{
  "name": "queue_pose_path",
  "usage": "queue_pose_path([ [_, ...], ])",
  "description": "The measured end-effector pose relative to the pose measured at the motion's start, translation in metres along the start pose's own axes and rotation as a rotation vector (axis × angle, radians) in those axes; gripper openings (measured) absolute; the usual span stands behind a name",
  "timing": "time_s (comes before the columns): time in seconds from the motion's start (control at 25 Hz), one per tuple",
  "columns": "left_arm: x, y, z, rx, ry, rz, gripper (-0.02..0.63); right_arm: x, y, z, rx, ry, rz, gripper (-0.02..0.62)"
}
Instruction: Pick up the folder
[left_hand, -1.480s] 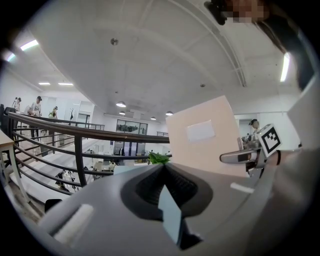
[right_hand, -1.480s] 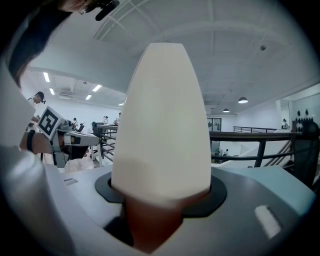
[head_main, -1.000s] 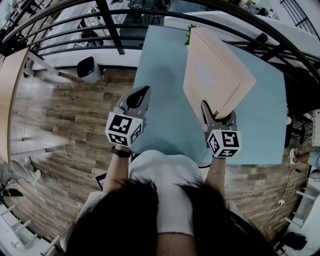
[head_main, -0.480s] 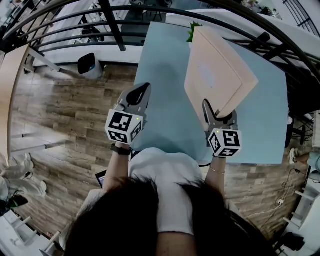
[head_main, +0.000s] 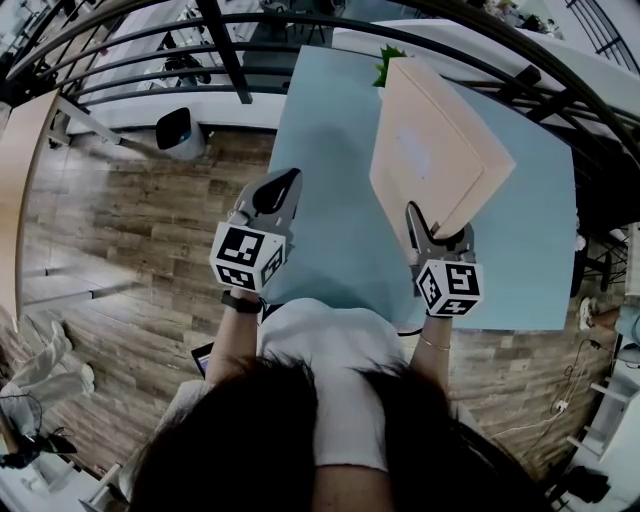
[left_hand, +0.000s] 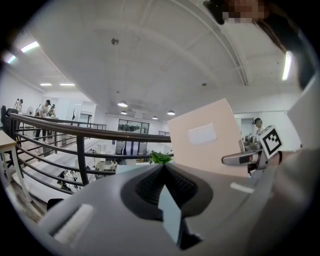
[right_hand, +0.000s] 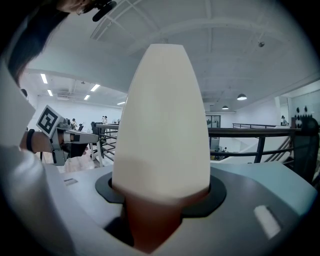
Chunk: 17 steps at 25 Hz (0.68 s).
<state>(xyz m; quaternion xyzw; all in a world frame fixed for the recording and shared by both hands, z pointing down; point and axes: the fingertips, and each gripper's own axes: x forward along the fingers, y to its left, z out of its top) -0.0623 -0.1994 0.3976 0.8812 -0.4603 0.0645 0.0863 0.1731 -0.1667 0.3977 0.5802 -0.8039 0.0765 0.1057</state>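
Jaws of grey plastic on the left gripper (head_main: 283, 185) sit pressed together, empty. The right gripper (head_main: 430, 235) clamps the near corner of a thick peach-coloured cardboard box folder (head_main: 430, 150), held tilted above the smooth pale-blue table (head_main: 325, 160). A blank white rectangular label (left_hand: 202, 134) sits on its broad face. Green leaves (left_hand: 160, 157) and black metal railing (head_main: 221, 50) lie beyond.

No legible text. Label (left_hand: 202, 134) on folder (left_hand: 207, 155): blank-looking, unreadable. Cube (head_main: 245, 258): square coded markers only.

The folder (head_main: 435, 150) sits in the right gripper (head_main: 432, 232) above the table (head_main: 330, 180), the left gripper (head_main: 280, 192) to its left.
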Motion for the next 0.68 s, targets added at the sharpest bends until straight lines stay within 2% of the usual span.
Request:
queue_pose_path([
  [0.24,-0.003,0.001,0.014,0.015,-0.037,0.003,0.057,0.002,-0.001,0.000,-0.004,0.001,-0.001,0.268],
  [0.68,-0.008,0.002,0.021,0.016,-0.055,0.011,0.058,0.003,0.000,0.000,0.000,-0.002,0.007,0.268],
])
